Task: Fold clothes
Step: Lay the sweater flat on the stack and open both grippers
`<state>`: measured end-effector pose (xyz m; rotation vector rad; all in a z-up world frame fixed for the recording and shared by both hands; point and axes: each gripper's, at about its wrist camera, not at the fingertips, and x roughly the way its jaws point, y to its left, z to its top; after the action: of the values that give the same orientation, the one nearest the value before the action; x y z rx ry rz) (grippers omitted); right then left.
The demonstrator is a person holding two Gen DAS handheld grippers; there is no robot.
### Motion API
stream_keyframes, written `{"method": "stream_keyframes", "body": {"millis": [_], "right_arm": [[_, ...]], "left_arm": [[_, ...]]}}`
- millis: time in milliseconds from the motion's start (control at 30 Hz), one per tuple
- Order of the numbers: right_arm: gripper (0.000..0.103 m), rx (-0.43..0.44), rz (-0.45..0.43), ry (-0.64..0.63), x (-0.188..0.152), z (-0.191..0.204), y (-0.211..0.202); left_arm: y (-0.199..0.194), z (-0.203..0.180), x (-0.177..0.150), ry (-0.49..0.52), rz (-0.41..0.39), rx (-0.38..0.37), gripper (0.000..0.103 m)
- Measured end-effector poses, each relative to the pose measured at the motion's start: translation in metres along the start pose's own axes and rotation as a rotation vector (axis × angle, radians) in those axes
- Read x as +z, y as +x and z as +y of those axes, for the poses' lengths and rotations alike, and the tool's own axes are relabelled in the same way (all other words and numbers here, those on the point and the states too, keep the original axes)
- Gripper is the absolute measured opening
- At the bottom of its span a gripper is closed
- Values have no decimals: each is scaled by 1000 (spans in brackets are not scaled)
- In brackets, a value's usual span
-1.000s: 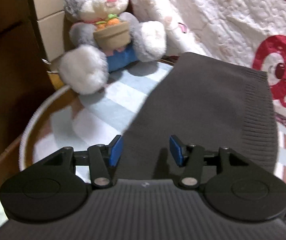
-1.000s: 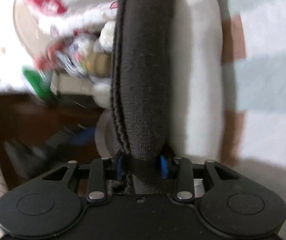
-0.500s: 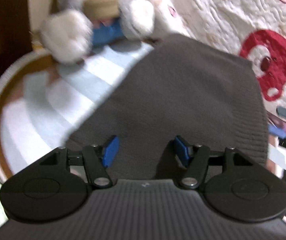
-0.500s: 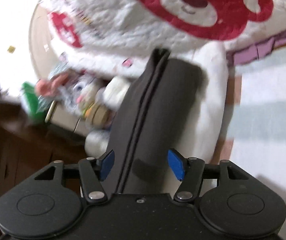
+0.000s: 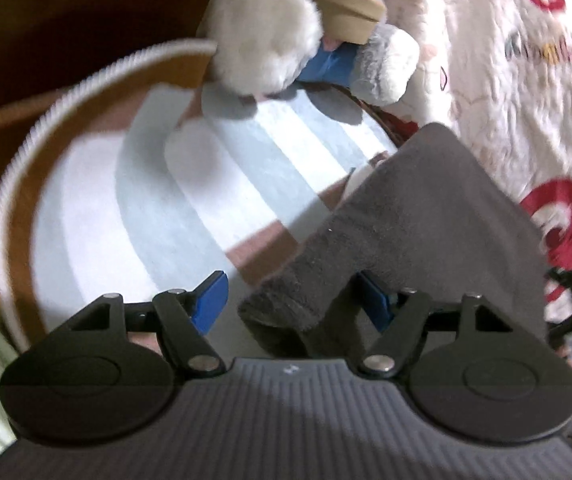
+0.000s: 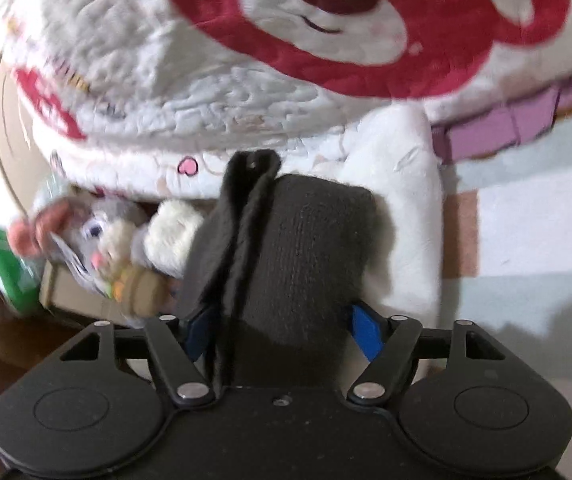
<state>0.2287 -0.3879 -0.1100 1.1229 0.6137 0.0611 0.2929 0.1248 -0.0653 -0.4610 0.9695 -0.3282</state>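
The left gripper (image 5: 294,300) had its fingers spread apart, a folded edge of the dark grey knit garment (image 5: 426,216) lying loose between them, nearer the right finger. The right gripper (image 6: 282,330) also stood released, the same garment (image 6: 310,248) bunched between its fingers. Beyond the fingertips sat a plush rabbit (image 5: 270,40) and a bear-print blanket (image 6: 286,60), above a striped rug (image 5: 158,208).

The dark grey garment (image 5: 426,216) is a matt knit, fuzzy along its folded edge at the lower middle of the left wrist view. Both the left gripper (image 5: 292,304) and the right gripper (image 6: 282,330) are matt black plastic with shiny metal rivets and smooth blue pads (image 5: 210,304). The striped rug (image 5: 134,200) looks soft and short-piled. The plush rabbit (image 5: 270,44) at the top is fluffy; the white blanket (image 6: 206,80) is quilted and fleecy.
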Motion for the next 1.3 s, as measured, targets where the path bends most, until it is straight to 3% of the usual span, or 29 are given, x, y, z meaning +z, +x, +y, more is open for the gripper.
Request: {"method": "stream_keyframes", "body": {"millis": [100,133,167,200,367,467,633,700,833,900,967,1000,1033,1067,1167,1300], "right_arm": [[75,-11,-13,-78,5,5,12],[63,-18,-21,-93,4,5,10],[55,-25,-30,-109,4,4,9],[38,-32,-38,-124,3,4,8],[33,-67,-81,-200,0,3,1],[36,-88,-107,-246,-2,3,-2],[66,-123,-150,-322,-5,2,-9],[67,-120,-164,-314,-6,-1,-14],[67,-46,-177,-146,-9,-19,-38],[67,-6,-182,-137,-20,-20,-56],[59,48,-185,-148,-34,-17,-70],[40,85,-181,-178,-43,-13,-74],[32,108,-160,-228,-52,-7,-79],[31,108,-130,-294,-62,1,-81],[30,55,-56,-490,-94,24,-80],[30,-1,-33,-578,-119,31,-82]], "left_arm": [[3,-18,-6,60,-31,25,77],[4,-23,-8,80,-42,34,75],[5,-29,-10,100,-52,42,62],[6,-35,-12,120,-63,51,34],[0,-73,-16,256,-161,78,24],[-1,-79,-20,274,-162,113,24],[-2,-88,-27,305,-164,172,30],[-3,-92,-30,317,-164,196,37],[-4,-99,-35,341,-165,243,41],[-5,-104,-41,353,-164,260,44],[-7,-111,-52,366,-159,259,49],[-8,-114,-58,373,-157,258,52],[-9,-118,-64,380,-155,257,55],[-10,-121,-70,386,-152,257,60],[-13,-131,-88,406,-145,254,60],[-16,-145,-112,432,-135,252,61]]}}
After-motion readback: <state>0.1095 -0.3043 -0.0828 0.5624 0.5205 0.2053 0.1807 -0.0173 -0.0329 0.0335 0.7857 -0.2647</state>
